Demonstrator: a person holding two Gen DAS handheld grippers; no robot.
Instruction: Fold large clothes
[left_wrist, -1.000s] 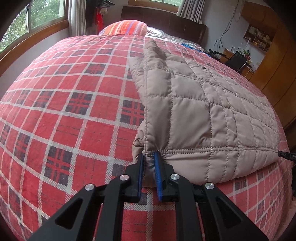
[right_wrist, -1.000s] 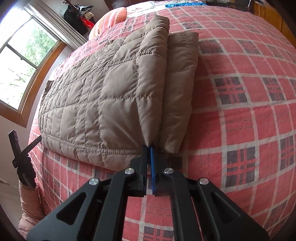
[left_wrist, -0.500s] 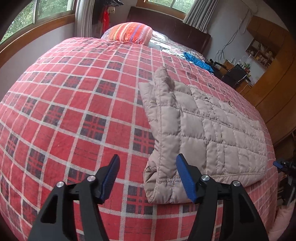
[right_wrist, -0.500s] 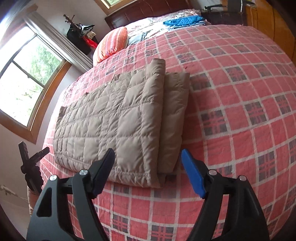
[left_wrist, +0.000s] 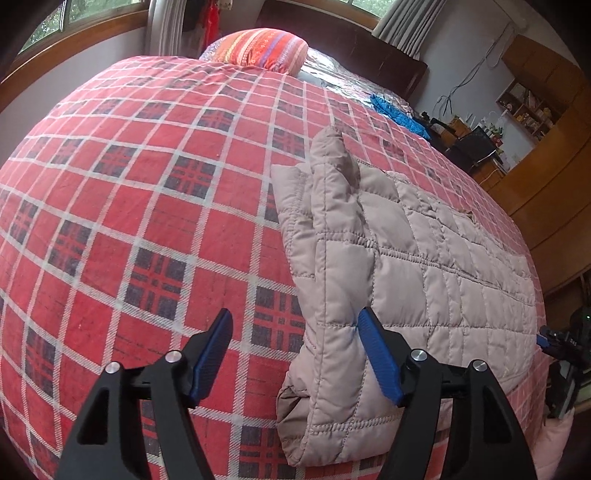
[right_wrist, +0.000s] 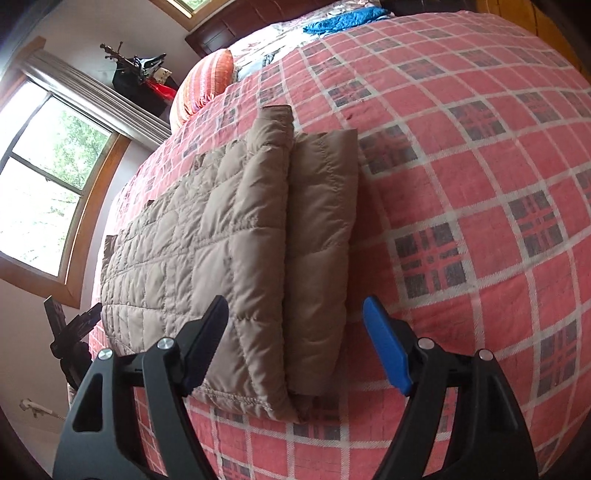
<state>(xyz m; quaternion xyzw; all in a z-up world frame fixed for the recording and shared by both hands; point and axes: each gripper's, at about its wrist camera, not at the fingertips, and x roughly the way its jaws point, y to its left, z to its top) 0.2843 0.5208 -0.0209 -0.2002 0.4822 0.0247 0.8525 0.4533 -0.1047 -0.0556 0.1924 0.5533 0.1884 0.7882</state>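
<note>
Between both sets of fingers, now spread wide after pinching it a second ago, lies the folded quilted jacket, released on the plaid bed: left gripper and right gripper grasp nothing, so this fold looks finished. Beyond sits a striped pillow.
</note>
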